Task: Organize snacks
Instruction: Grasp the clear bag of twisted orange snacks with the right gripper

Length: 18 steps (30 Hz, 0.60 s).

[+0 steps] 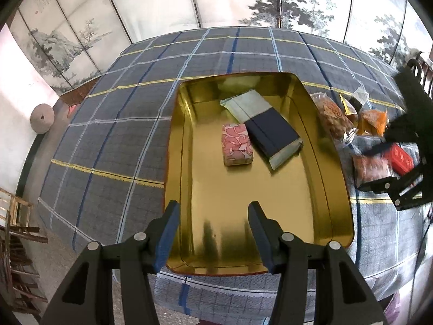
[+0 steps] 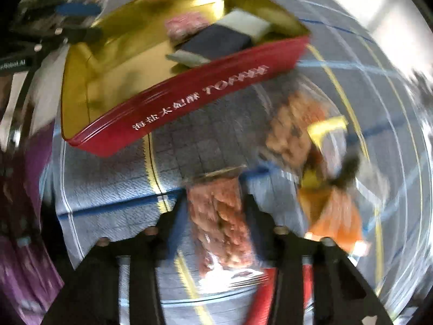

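A gold-lined red tin (image 1: 189, 178) sits on the plaid cloth. It holds a pink patterned snack (image 1: 237, 144) and a navy-and-pale packet (image 1: 268, 127). My left gripper (image 1: 213, 214) is open and empty above the tin's near end. In the right wrist view, which is blurred, the tin (image 2: 189, 92) lies at upper left. My right gripper (image 2: 213, 203) has its jaws on either side of a clear packet of reddish-brown snack (image 2: 219, 222); its grip cannot be judged. It also shows in the left wrist view (image 1: 389, 189), over that packet (image 1: 370, 169).
Right of the tin lie more snacks: a brown packet (image 1: 334, 117), an orange packet (image 1: 372, 122) and a red box (image 1: 400, 159). The orange packet (image 2: 335, 216) and brown packet (image 2: 292, 124) show in the right wrist view. A painted screen (image 1: 162, 5) stands behind the table.
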Motion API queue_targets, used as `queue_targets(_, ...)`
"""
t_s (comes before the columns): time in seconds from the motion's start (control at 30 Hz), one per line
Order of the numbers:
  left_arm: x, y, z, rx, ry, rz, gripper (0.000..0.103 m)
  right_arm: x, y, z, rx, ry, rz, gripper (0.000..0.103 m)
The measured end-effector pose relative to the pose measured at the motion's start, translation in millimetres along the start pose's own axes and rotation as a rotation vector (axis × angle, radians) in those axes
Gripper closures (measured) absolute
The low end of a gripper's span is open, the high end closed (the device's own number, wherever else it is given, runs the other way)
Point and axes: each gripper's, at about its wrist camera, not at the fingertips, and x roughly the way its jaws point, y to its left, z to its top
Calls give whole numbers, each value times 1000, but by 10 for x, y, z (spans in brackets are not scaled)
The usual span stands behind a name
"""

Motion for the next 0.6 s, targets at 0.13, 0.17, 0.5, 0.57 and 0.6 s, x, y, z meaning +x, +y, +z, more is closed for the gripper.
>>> queue_targets(0.13,-40,-62,-17,14,-4,-12,50,-195,94,-456,192,-134,-49,68)
queue_targets(0.17,-63,-87,-24,20,-8,-18,50,-261,85,-601,260,-175,-48,68)
queue_targets(0.5,-326,-830,-81,232,-9,-298,50,-1120,-363,-2873,980,-504,-255,68)
queue_targets(0.57,-317,-1011,-52,260,26,-395,50,-1143,-491,-3145,1037,-495,-301,68)
queue_targets(0.6,-298,-1096,-44,270,44,-426,50,-1144,-564,-3276,1068,-495,-316,68)
